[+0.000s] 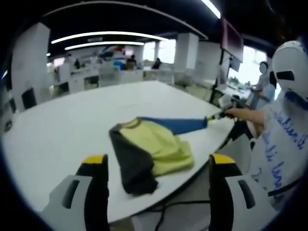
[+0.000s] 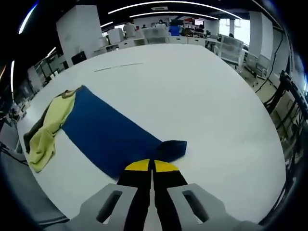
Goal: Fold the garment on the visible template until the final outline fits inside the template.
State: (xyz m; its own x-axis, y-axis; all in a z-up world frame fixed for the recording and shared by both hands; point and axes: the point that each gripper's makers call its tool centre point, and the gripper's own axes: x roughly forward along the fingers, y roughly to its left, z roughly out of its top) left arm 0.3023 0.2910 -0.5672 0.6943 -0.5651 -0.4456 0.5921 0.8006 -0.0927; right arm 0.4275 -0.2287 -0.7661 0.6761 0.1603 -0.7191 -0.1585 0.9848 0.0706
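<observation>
Left gripper view: left gripper (image 1: 159,166) hovers with jaws wide apart over the crumpled yellow-and-grey body of the garment (image 1: 149,151) at the white table (image 1: 57,139) edge; the right gripper (image 1: 217,115) draws the blue sleeve (image 1: 175,125) taut

Right gripper view: right gripper (image 2: 152,166) is clamped on the sleeve (image 2: 108,134) cuff. Judged step: spreading before folding; next, lay the sleeve flat. No template outline can be told

— Colours on the garment (image 1: 151,147)?
— Yellow body, dark grey sleeve, blue sleeve (image 2: 108,134) at centre frame!
— Table (image 2: 202,91)?
— Plain white. Right gripper (image 2: 152,166): yellow tips on black.
</observation>
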